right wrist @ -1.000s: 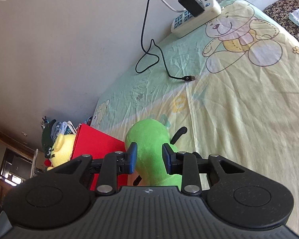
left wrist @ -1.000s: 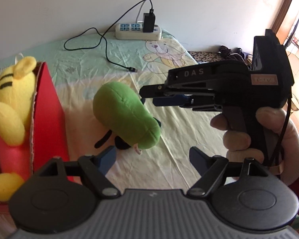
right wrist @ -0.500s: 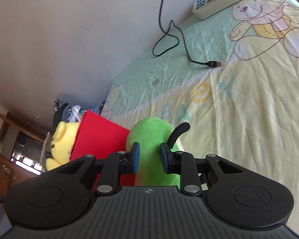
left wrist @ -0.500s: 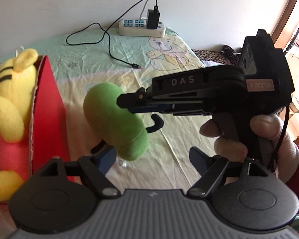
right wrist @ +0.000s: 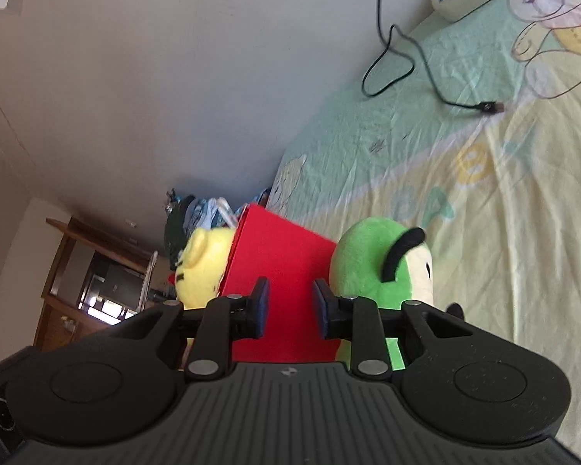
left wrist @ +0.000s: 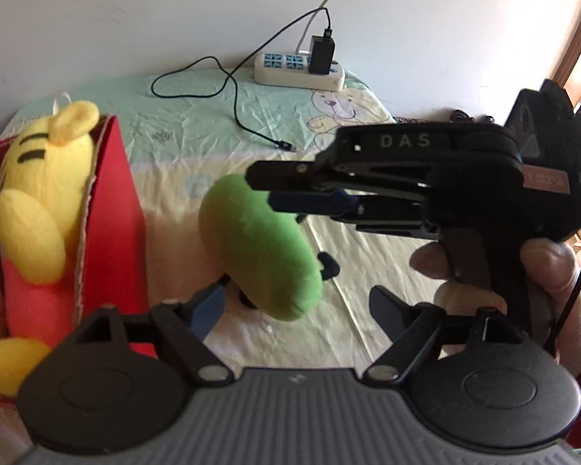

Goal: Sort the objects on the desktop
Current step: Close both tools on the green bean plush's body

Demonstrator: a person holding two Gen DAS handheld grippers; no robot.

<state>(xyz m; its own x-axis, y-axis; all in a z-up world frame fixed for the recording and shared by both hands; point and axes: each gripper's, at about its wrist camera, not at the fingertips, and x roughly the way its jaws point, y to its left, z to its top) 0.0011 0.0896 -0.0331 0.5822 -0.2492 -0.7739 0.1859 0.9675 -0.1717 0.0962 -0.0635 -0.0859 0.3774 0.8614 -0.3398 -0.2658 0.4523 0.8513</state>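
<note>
Left wrist view: left gripper (left wrist: 296, 304) is hanging low with fingers spread wide, grasping nothing. Right gripper (left wrist: 265, 190) is reaching across, its tips overlapping the top of the green plush (left wrist: 255, 248), which is sitting just beside the red box (left wrist: 112, 209). The yellow plush (left wrist: 38, 193) is already lying inside.

Right wrist view: fingers (right wrist: 259, 306) are standing narrowly apart with red box wall showing through the gap and the green plush (right wrist: 372, 267) lying outside one finger. I cannot tell whether they are gripping it.

Judging the step as the carry into the box, I am wanting the plush squarely between the fingers and lifted clear of the box rim before opening.
</note>
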